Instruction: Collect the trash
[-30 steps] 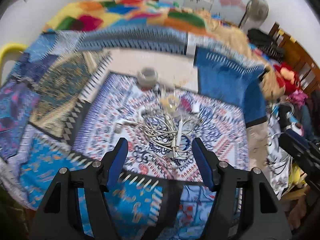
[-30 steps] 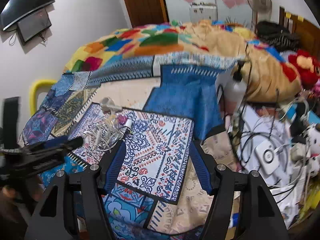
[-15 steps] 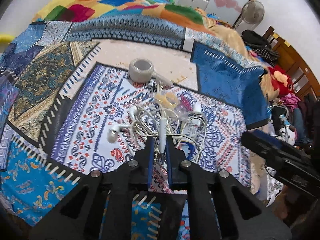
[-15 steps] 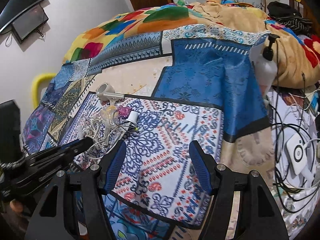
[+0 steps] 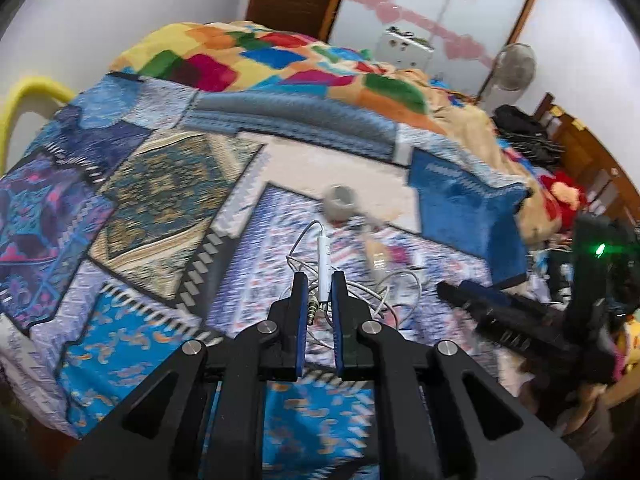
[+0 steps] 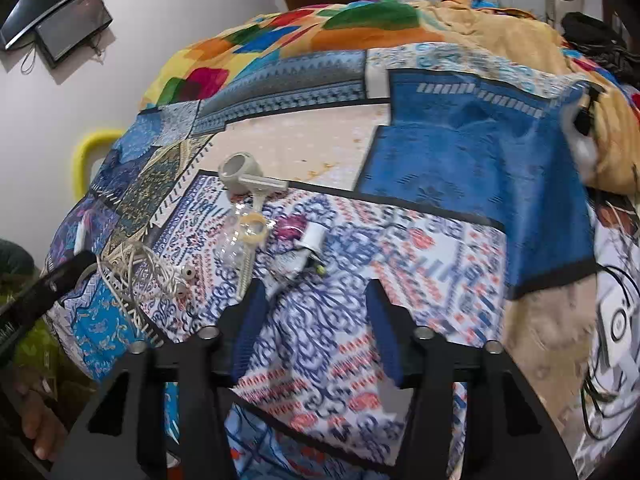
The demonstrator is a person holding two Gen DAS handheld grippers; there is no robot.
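Note:
My left gripper (image 5: 319,280) is shut on a tangle of white earphone cables (image 5: 324,256) and holds it just above the patterned bedspread; the tangle also shows at the left of the right wrist view (image 6: 136,268). My right gripper (image 6: 316,292) is open and empty, low over the bed. Just beyond it lie a small white tube (image 6: 308,244), a clear plastic bottle (image 6: 236,240) with a yellowish tape ring (image 6: 253,227), and a grey tape roll (image 6: 238,170) with a white stick (image 6: 266,184) across it.
The patchwork bedspread (image 6: 460,152) covers the bed, with a colourful blanket (image 5: 248,60) heaped at the back. A yellow bar (image 5: 24,92) is at the left edge. Cables and a white device (image 6: 616,320) lie off the bed's right side.
My left gripper has lifted and pulled back with the earphone cables, so they hang off the bed. My right gripper has moved closer to the tube and bottle.

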